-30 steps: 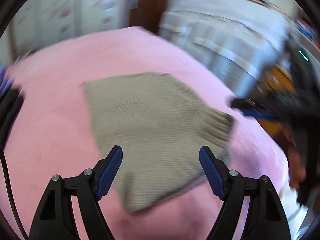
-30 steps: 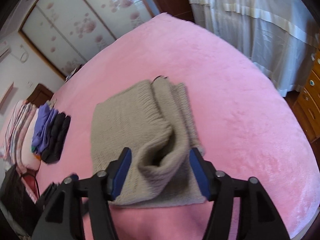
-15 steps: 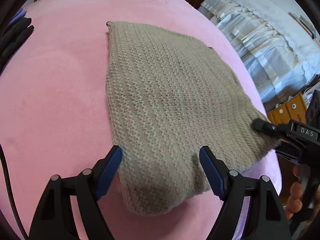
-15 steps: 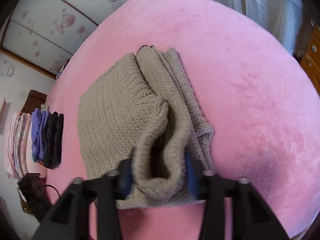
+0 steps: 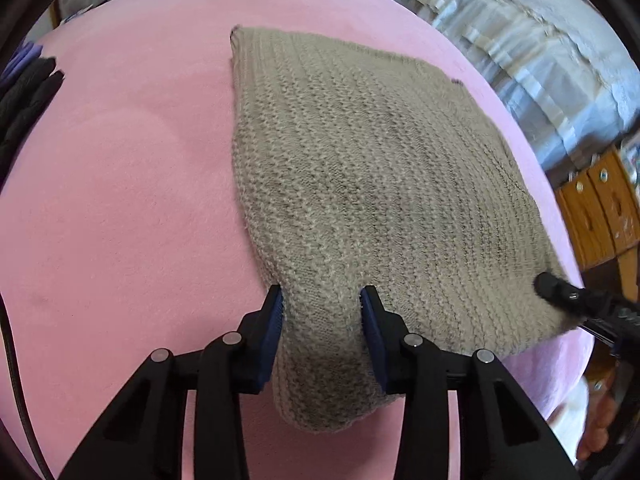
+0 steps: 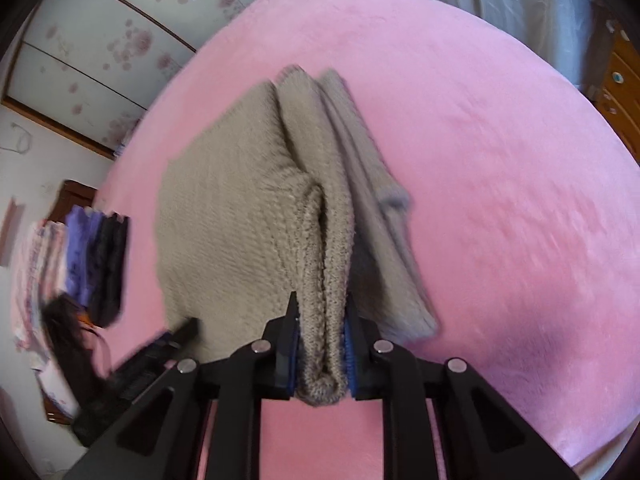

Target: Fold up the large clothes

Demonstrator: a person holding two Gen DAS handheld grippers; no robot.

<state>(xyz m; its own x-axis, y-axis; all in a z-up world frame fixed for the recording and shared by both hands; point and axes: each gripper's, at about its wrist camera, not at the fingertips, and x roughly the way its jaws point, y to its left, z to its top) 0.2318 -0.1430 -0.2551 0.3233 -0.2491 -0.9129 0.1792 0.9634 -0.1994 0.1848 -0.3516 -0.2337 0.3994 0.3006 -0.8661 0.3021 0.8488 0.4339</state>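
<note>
A beige knit sweater [image 5: 380, 184] lies folded on the pink bedcover [image 5: 120, 200]. My left gripper [image 5: 322, 310] is at its near left corner; its jaws are closing, and both blue pads pinch the bunched fabric between them. My right gripper [image 6: 322, 320] grips the near right edge of the sweater [image 6: 224, 220]; its jaws are closing too, squeezing a thick fold of several layers. In the left wrist view the right gripper's fingertip [image 5: 556, 286] shows at the sweater's right corner. The left gripper's fingers [image 6: 176, 336] appear low on the left in the right wrist view.
A stack of folded clothes, purple and black [image 6: 96, 256], sits at the bed's left side, with its black edge [image 5: 28, 92] in the left wrist view. A wooden drawer unit [image 5: 600, 208] and a white-covered bed [image 5: 540, 60] stand to the right. Floral sliding doors [image 6: 100, 60] are behind.
Both grippers came down to the sweater's near edge. The right jaws closed on the folded edge first; the left jaws, wide half a second ago, have now pinched the corner.
</note>
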